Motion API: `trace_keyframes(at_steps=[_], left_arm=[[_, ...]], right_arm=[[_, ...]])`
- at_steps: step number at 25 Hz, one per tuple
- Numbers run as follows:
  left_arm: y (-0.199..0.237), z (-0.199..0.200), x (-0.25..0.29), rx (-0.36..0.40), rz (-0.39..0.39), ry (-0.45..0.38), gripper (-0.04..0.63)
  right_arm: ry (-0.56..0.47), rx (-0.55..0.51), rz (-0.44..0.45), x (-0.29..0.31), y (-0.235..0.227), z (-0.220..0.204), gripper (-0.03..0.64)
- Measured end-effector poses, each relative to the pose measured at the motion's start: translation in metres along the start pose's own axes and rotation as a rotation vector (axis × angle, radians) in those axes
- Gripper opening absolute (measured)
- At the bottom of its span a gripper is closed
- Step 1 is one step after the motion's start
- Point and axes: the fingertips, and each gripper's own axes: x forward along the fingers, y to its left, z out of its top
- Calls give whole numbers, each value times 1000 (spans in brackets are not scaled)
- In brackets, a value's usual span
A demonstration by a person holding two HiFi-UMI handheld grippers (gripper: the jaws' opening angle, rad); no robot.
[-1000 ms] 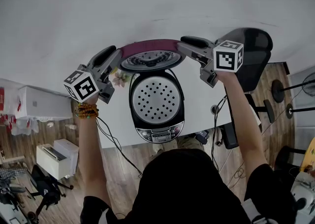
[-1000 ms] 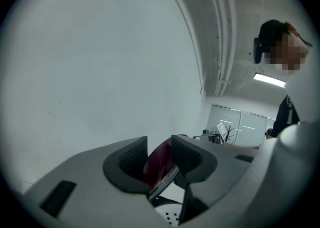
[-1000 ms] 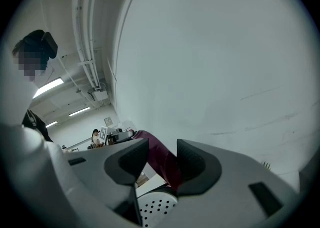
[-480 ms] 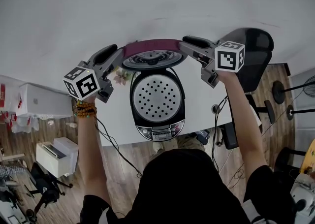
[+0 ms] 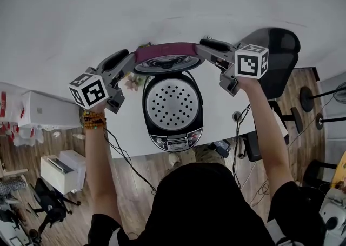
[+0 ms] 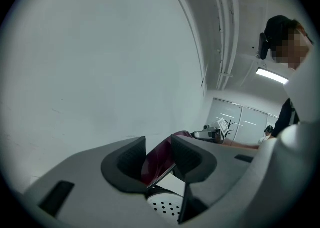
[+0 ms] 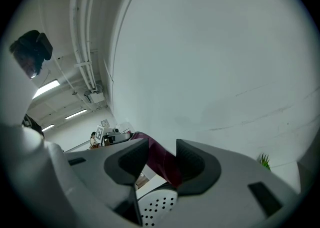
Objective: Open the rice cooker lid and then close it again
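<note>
Rice cooker sits on white table, control panel at the 6 o'clock side toward the person. Maroon lid is open, standing up at 12 o'clock of the cooker body, its inner face turned toward the pot. A perforated white plate shows inside the open pot. Left gripper is at 9 o'clock of the lid, jaws clamped on the lid's left edge; in the left gripper view the maroon rim fills the gap between both pads. Right gripper is at 3 o'clock of the lid, also clenched on the lid edge; in the right gripper view the rim runs between the pads. Both grippers point roughly level, facing each other across the lid. Black chair is at 3 o'clock of the table.
</note>
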Motion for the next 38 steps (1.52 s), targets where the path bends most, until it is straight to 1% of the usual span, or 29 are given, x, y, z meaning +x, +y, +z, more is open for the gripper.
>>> trace_keyframes(at_steps=[2,11,18,24,38], left_arm=[[-3,-1,-1,-6,-4,-5,152],[-11,-7,-7,19,11,-7,152],[-20,-13,-14,27,17,-13,152],[-25,-18,-19,30,31,-28,152],[-38,-34,-32,56,39,-43,156]], right_arm=[[3,-2,-1,-2,2,-2,176],[22,1,-20,-7,7,-9,183],[15,-9,-7,-14,14,-17,187],[6,-14,-13,-17,19,-22,187],[29,-48,-30,-26,33,-39,187]])
